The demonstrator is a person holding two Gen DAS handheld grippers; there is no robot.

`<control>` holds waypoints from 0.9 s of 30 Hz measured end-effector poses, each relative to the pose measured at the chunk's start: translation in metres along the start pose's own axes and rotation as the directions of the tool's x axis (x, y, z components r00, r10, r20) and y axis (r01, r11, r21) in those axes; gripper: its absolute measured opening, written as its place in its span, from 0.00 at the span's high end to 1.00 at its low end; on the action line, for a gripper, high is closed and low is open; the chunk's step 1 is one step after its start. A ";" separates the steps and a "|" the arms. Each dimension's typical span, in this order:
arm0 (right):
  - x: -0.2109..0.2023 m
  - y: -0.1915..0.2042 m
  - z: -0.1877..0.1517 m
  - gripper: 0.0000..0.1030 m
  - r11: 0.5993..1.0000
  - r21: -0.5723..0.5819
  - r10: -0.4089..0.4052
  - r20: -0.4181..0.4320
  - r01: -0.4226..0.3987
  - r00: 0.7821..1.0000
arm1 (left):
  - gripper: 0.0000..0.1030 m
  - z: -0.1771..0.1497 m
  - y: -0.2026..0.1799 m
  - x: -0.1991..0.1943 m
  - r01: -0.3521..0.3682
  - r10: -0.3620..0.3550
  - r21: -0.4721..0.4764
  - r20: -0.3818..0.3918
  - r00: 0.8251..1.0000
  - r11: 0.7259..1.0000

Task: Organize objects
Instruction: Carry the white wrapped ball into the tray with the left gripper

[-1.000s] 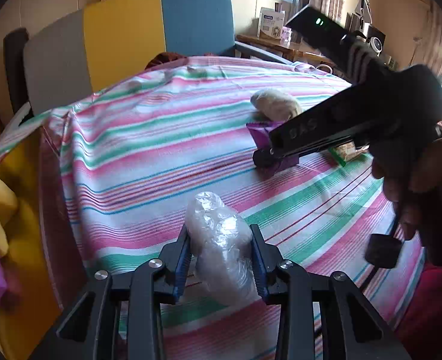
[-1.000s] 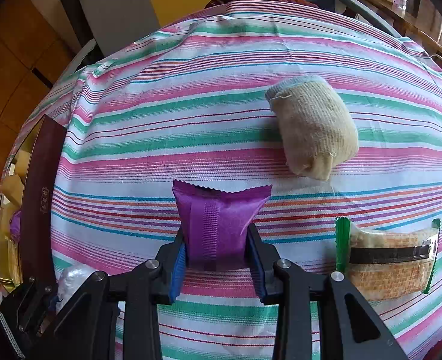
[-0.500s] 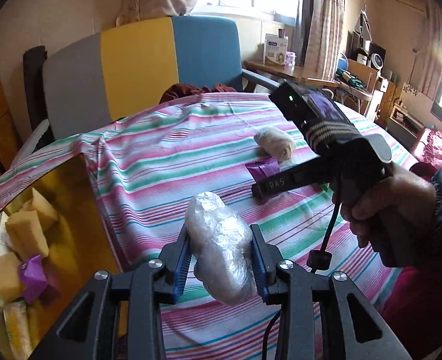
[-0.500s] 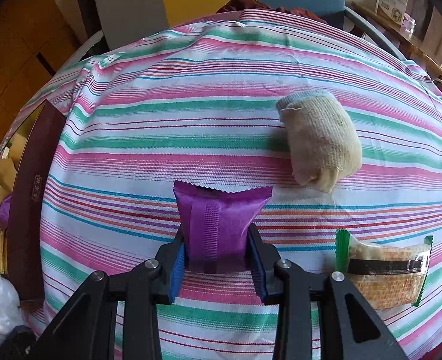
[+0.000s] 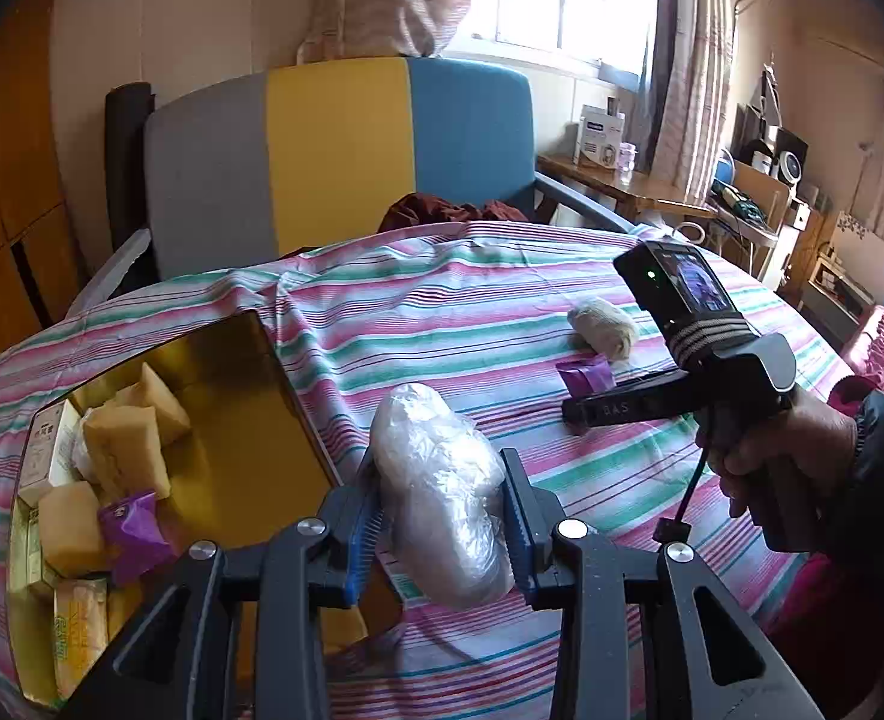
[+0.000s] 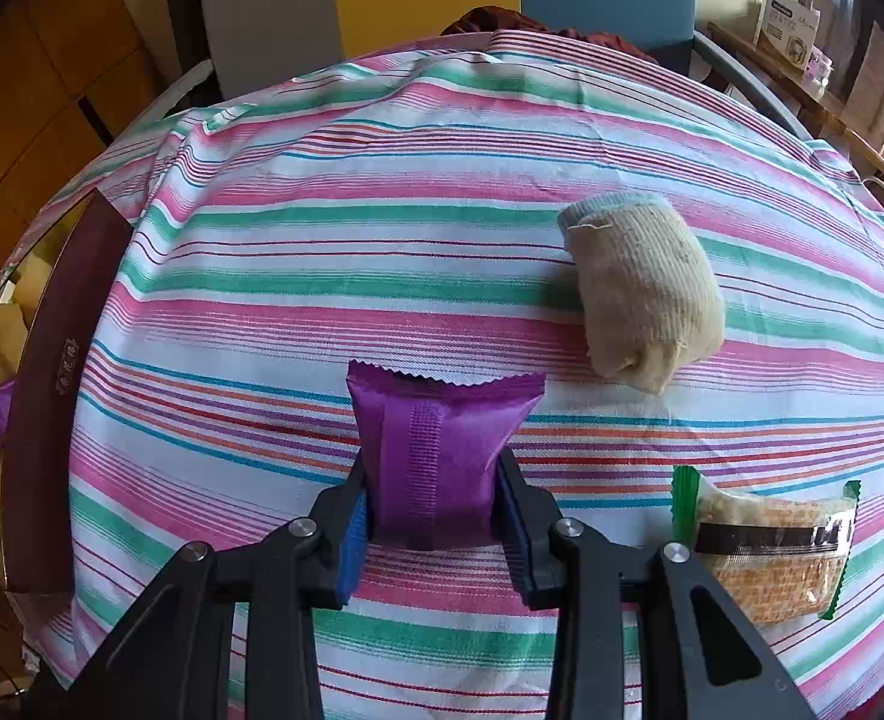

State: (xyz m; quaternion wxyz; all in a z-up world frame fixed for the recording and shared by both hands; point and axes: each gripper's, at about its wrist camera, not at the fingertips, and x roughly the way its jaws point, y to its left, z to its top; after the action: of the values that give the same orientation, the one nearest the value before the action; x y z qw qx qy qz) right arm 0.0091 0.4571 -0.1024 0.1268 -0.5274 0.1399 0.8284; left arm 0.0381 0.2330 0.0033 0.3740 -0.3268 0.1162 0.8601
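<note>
My left gripper (image 5: 442, 516) is shut on a bundle wrapped in clear plastic (image 5: 442, 492), held above the striped tablecloth beside a gold-lined box (image 5: 226, 420) at the left. The box holds yellow blocks (image 5: 124, 450), a purple packet (image 5: 133, 531) and other packets. My right gripper (image 6: 433, 504) is shut on a purple snack packet (image 6: 430, 450) low over the cloth; in the left wrist view the same right gripper (image 5: 586, 396) is held by a hand at the right. A rolled beige sock (image 6: 643, 294) and a green-edged cracker packet (image 6: 766, 546) lie on the cloth.
The box's dark outer wall (image 6: 52, 384) runs along the table's left edge. A grey, yellow and blue chair (image 5: 334, 156) stands behind the table with a dark red cloth (image 5: 436, 210) on it. A cluttered desk (image 5: 622, 180) and window are at the far right.
My left gripper has lifted the plastic bundle up and swung back, so the open box has come into view at the left. The right gripper has kept its place with the purple packet.
</note>
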 end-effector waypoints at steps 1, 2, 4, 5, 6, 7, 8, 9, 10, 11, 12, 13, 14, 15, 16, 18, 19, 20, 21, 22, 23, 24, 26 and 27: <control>-0.004 -0.003 -0.003 0.64 1.000 -0.003 -0.002 0.003 0.002 1.000 | 0.64 0.000 0.003 -0.001 -0.004 0.004 -0.007 0.001 1.000 1.000; -0.005 -0.003 -0.004 0.64 1.000 -0.005 -0.004 0.005 0.004 1.000 | 0.64 -0.001 0.006 -0.002 -0.007 0.007 -0.014 0.002 1.000 1.000; -0.003 0.000 -0.003 0.64 1.000 -0.010 -0.009 0.008 0.009 1.000 | 0.64 -0.001 0.011 -0.001 -0.009 0.009 -0.023 0.001 1.000 1.000; 0.000 0.003 -0.002 0.64 1.000 -0.011 -0.012 0.009 0.012 1.000 | 0.64 -0.002 0.013 -0.002 -0.011 0.011 -0.029 0.001 1.000 1.000; 0.000 0.005 -0.002 0.64 1.000 -0.012 -0.013 0.011 0.013 1.000 | 0.64 -0.002 0.015 -0.002 -0.012 0.012 -0.034 0.000 1.000 0.999; 0.001 0.006 -0.002 0.64 1.000 -0.013 -0.015 0.012 0.015 1.000 | 0.64 -0.003 0.017 -0.002 -0.014 0.014 -0.039 0.000 1.000 0.999; 0.001 0.006 -0.002 0.64 1.000 -0.016 -0.017 0.014 0.017 1.000 | 0.64 -0.004 0.020 -0.003 -0.014 0.014 -0.047 -0.002 1.000 0.999; 0.001 0.005 -0.001 0.64 1.000 -0.019 -0.017 0.015 0.018 1.000 | 0.64 -0.004 0.021 -0.003 -0.015 0.014 -0.053 -0.002 1.000 0.999; 0.002 0.005 -0.001 0.64 1.000 -0.022 -0.020 0.016 0.020 1.000 | 0.64 -0.004 0.024 -0.003 -0.017 0.017 -0.058 -0.001 1.000 0.998; 0.002 0.006 -0.001 0.64 0.999 -0.026 -0.023 0.017 0.024 1.000 | 0.64 -0.005 0.027 -0.004 -0.018 0.018 -0.062 0.000 1.000 0.998; 0.002 0.007 -0.001 0.64 0.999 -0.030 -0.027 0.018 0.027 0.999 | 0.64 -0.006 0.030 -0.004 -0.022 0.022 -0.068 -0.001 1.000 0.997; 0.002 0.007 0.000 0.64 0.999 -0.033 -0.029 0.019 0.030 0.999 | 0.64 -0.006 0.034 -0.005 -0.026 0.026 -0.076 -0.003 1.000 0.997; 0.002 0.007 0.000 0.64 0.999 -0.035 -0.031 0.020 0.032 0.999 | 0.64 -0.008 0.039 -0.004 -0.031 0.031 -0.084 -0.007 1.000 0.996; 0.002 0.008 0.000 0.64 0.999 -0.036 -0.032 0.020 0.033 0.999 | 0.64 -0.009 0.043 -0.005 -0.035 0.035 -0.094 -0.010 0.999 0.995; 0.003 0.009 0.000 0.64 0.999 -0.038 -0.035 0.021 0.035 0.999 | 0.64 -0.010 0.049 -0.005 -0.039 0.037 -0.106 -0.013 0.999 0.994; 0.003 0.010 -0.001 0.64 0.998 -0.045 -0.041 0.023 0.042 0.999 | 0.64 -0.012 0.063 -0.009 -0.045 0.044 -0.133 -0.014 0.999 0.990; 0.003 0.010 0.000 0.64 0.998 -0.047 -0.042 0.023 0.043 0.999 | 0.64 -0.013 0.073 -0.013 -0.056 0.055 -0.154 -0.012 0.998 0.986; 0.002 0.010 0.000 0.64 0.998 -0.048 -0.042 0.023 0.043 0.999 | 0.64 -0.014 0.085 -0.017 -0.071 0.070 -0.179 -0.011 0.997 0.981; 0.001 0.009 0.001 0.64 0.998 -0.049 -0.043 0.023 0.044 0.999 | 0.64 -0.015 0.097 -0.022 -0.083 0.082 -0.197 -0.010 0.997 0.977; 0.001 0.010 0.001 0.64 0.998 -0.051 -0.045 0.022 0.046 0.999 | 0.64 -0.018 0.108 -0.027 -0.101 0.102 -0.217 -0.007 0.995 0.971; 0.000 0.010 0.000 0.64 0.997 -0.054 -0.049 0.019 0.050 0.999 | 0.64 -0.021 0.122 -0.034 -0.125 0.127 -0.240 -0.005 0.992 0.963; 0.000 0.011 0.001 0.64 0.997 -0.058 -0.053 0.018 0.054 0.998 | 0.64 -0.025 0.134 -0.039 -0.138 0.141 -0.261 -0.008 0.990 0.955; 0.000 0.011 0.003 0.64 0.996 -0.064 -0.056 0.019 0.057 0.998 | 0.64 -0.034 0.154 -0.047 -0.160 0.162 -0.301 -0.019 0.987 0.940; 0.000 0.011 0.003 0.64 0.996 -0.064 -0.055 0.018 0.056 0.998 | 0.64 -0.039 0.161 -0.050 -0.171 0.172 -0.313 -0.026 0.985 0.934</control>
State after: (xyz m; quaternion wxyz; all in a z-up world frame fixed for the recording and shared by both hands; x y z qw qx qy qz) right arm 0.0027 0.4481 -0.0999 0.1340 -0.5281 0.0973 0.8329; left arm -0.0335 0.0758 -0.0007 0.2410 -0.3700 0.0055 0.8972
